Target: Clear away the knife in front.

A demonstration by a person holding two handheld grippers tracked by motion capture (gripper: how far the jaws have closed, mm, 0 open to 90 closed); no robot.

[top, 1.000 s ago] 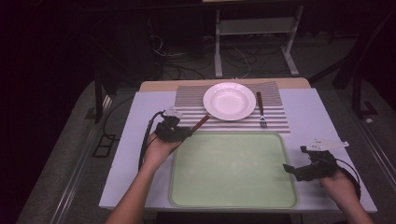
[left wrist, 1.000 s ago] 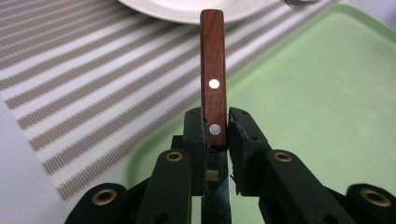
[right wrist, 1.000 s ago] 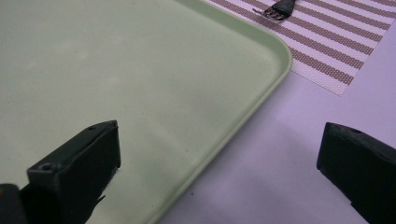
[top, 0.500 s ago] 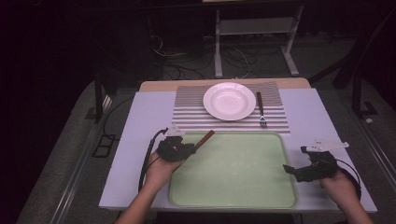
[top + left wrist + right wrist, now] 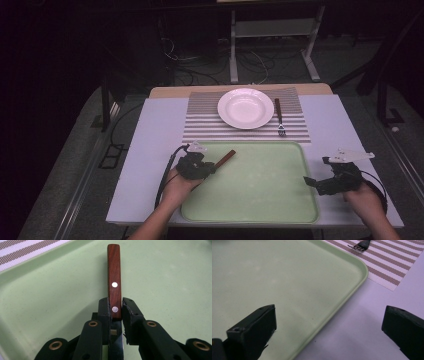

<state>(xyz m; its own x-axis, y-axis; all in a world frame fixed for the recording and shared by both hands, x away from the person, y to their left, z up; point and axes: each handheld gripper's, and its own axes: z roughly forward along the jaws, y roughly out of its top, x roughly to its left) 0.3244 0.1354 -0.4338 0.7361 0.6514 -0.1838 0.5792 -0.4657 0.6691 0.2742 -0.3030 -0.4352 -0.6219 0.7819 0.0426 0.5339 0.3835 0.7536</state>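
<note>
Left gripper (image 5: 204, 167) w/ wooden-handled utensil (image 5: 114, 282) clamped has dropped from mat onto green tray (image 5: 260, 210), handle pointing fwd toward plate (image 5: 245, 108); right gripper (image 5: 320, 184) idles wide at tray's right edge.

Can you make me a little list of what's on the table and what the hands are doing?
left tool: shut on the wooden-handled piece of cutlery, over the tray
right tool: open, holding nothing, at the tray's right edge
tray: pale green plastic tray, near side of table
plate: round white plate on the striped placemat
fork: wooden-handled fork right of the plate
</note>
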